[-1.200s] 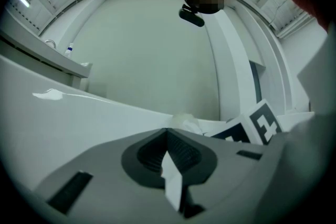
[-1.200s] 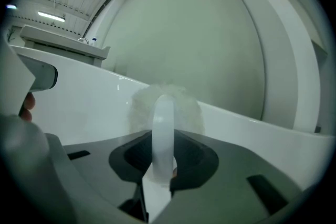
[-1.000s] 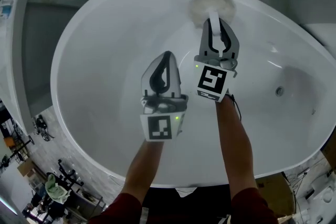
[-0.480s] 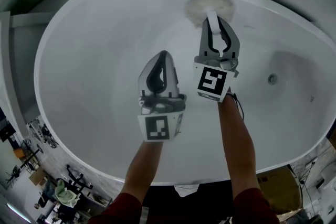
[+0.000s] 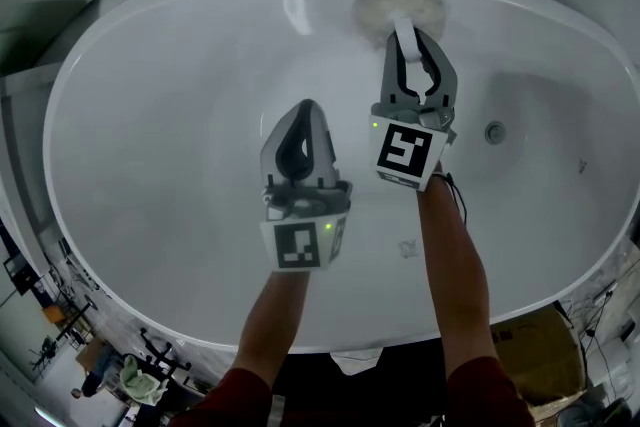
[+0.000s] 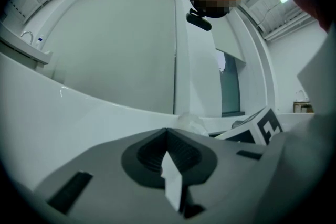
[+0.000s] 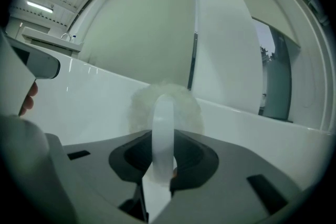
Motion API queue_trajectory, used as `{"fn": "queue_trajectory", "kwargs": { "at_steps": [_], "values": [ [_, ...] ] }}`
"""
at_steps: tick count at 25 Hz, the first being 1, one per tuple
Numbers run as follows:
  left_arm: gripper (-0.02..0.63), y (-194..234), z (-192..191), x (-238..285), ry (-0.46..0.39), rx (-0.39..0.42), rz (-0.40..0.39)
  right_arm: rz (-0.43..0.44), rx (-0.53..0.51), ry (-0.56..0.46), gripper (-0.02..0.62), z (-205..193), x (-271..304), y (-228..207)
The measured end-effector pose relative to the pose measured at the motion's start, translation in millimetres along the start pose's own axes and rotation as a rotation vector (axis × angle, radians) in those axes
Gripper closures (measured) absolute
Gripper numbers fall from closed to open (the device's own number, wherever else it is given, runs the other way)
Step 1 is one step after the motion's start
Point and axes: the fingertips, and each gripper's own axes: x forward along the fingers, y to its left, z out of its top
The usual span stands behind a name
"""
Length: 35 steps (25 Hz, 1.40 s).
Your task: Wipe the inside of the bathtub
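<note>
The fluffy white brush head [image 5: 402,3] is seen at the far inner wall of the bathtub [image 5: 150,145]; whether it touches cannot be made out, since its face is hidden by its own pile. Its white handle [image 7: 163,128] is clamped between the jaws of the right gripper [image 5: 406,37], directly nearer. The left gripper [image 5: 304,110], jaws together and empty, is held near-left of it.

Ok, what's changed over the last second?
The brush, held by the right gripper, has slid along the far wall of the tub toward the drain end. The head view swung as well, so the drain now shows nearer the grippers. Unchanged: the right gripper is shut on the brush's handle, and the left gripper is shut and empty beside it.
</note>
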Motion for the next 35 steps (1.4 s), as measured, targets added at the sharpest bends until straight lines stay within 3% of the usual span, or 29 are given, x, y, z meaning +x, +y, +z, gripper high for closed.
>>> {"fn": "queue_trajectory", "kwargs": {
  "at_steps": [11, 20, 29, 35],
  "values": [
    [0.592, -133.1, -17.2, 53.7, 0.019, -0.021, -0.092, -0.064, -0.023, 0.028, 0.502, -53.9, -24.4, -132.6],
    [0.592, -213.9, -34.6, 75.2, 0.030, 0.030, -0.182, -0.222, 0.015, 0.079, 0.502, -103.1, -49.0, -257.3],
    [0.592, -269.6, -41.8, 89.5, 0.031, 0.015, -0.233, -0.307, 0.025, 0.120, 0.502, -138.9, -71.3, -334.0],
    [0.592, -274.2, -44.4, 86.3, 0.037, 0.007, -0.234, -0.318, 0.029, 0.137, 0.502, -141.9, -75.7, -339.6]
  ]
}}
